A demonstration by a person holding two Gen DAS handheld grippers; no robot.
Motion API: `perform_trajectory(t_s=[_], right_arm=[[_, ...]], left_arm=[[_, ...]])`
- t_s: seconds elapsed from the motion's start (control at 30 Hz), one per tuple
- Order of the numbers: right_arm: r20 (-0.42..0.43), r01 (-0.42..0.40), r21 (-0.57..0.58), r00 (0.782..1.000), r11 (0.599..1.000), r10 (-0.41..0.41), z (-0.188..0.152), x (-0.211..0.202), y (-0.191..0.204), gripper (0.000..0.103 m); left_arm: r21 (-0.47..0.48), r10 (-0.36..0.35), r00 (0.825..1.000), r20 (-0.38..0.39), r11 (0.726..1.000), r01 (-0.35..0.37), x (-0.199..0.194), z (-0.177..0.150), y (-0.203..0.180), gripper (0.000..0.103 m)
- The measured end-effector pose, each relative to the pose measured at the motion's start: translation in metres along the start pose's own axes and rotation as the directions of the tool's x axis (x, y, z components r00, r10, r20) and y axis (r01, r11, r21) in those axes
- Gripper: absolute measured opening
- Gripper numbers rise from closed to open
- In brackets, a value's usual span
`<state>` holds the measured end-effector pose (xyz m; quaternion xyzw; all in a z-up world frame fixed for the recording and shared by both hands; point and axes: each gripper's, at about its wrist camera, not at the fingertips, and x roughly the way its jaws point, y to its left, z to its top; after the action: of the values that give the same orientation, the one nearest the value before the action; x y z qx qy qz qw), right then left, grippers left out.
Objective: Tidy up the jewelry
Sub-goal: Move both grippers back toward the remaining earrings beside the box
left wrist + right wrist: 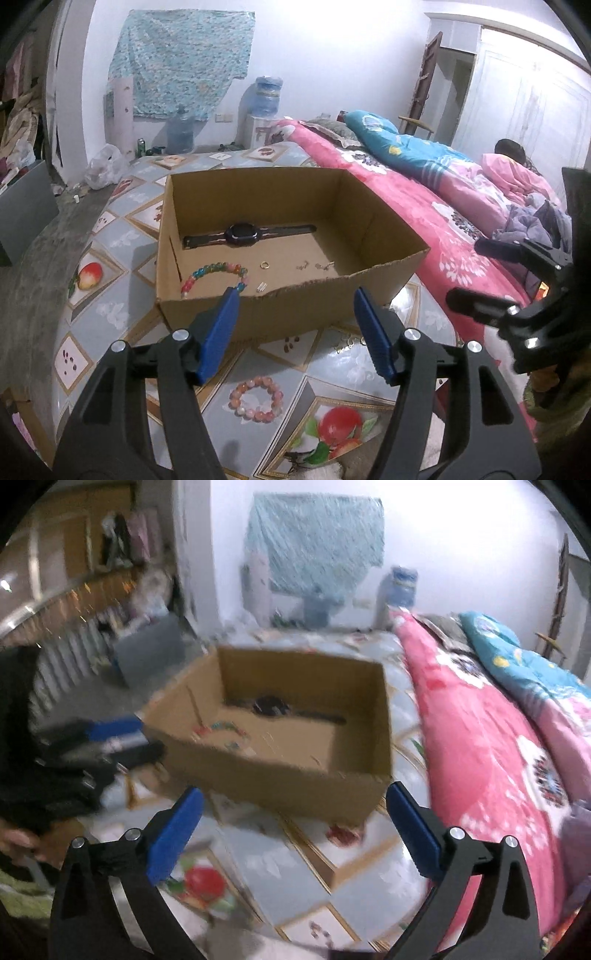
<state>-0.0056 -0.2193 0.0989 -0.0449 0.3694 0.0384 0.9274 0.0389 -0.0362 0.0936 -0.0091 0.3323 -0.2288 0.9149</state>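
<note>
The left hand-held gripper (295, 299) hangs open with nothing between its blue pads, tips set just short of the near wall of the box (207, 314), an open cardboard carton on the fruit-patterned tabletop (122, 258). Inside the box, a black watch (242, 233) lies stretched along the far side; nearer, a multicoloured bead bracelet (214, 273) curves by the left wall, its end appearing just beyond the left pad's tip. A small gold ring (264, 264) sits mid-floor, with a few tiny silvery pieces (314, 266) to its right and one pale piece (261, 287) close to the near wall. Outside the box, a pink bead bracelet (255, 399) lies on the tabletop below and between the left gripper's fingers, nearer the camera than the pads. The right hand-held gripper (295, 805) is spread wide and empty too; its view is blurred, with the box ahead and its near right corner just beyond the right pad. From the left view this gripper shows as dark arms at the right edge, beside the box and apart from it. In the right view the left gripper's blue pad (114, 725) appears left of the box, near its left wall. A bed with pink bedding (424, 206) borders the tabletop on the right.
</note>
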Motion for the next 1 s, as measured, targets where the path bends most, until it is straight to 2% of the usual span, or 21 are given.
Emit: perform_trajectory(t_s=[0.1,0.17,0.3,0.4,0.53,0.8,0.83,1.0], right_arm=[[-0.024,0.066,-0.081,0.997,0.995,-0.068,-0.006,0.001,0.006,0.096],[0.014,0.113,-0.128,0.994,0.985,-0.112,-0.01,-0.006,0.003,0.096],[0.06,0.148,-0.101,0.988,0.984,-0.142,-0.014,-0.015,-0.018,0.096],[0.069,0.091,-0.005,0.994,0.996,-0.09,-0.026,-0.014,-0.038,0.096],[0.027,0.025,0.103,0.999,0.994,-0.028,-0.047,0.002,-0.046,0.096],[-0.074,-0.063,0.197,0.994,0.978,0.078,-0.075,0.048,-0.039,0.096],[-0.083,-0.073,0.202,0.992,0.977,0.091,-0.076,0.053,-0.039,0.093],[-0.098,-0.16,0.225,0.978,0.961,0.186,-0.078,0.069,-0.04,0.084]], left_arm=[[0.002,0.011,1.0,-0.01,1.0,-0.011,0.001,-0.004,-0.001,0.062],[0.013,0.017,1.0,-0.02,1.0,-0.017,0.003,-0.008,-0.003,0.062],[0.056,0.024,0.999,-0.03,0.998,-0.022,0.006,-0.015,-0.011,0.062],[0.088,0.026,0.999,-0.044,0.996,-0.022,0.012,-0.023,-0.019,0.062],[0.133,0.029,0.997,-0.073,0.991,-0.019,0.027,-0.034,-0.03,0.062],[0.23,0.015,0.993,-0.119,0.973,0.013,0.059,-0.049,-0.047,0.062],[0.238,0.009,0.992,-0.126,0.971,0.021,0.062,-0.05,-0.049,0.061],[0.281,-0.035,0.985,-0.169,0.956,0.082,0.085,-0.054,-0.055,0.046]])
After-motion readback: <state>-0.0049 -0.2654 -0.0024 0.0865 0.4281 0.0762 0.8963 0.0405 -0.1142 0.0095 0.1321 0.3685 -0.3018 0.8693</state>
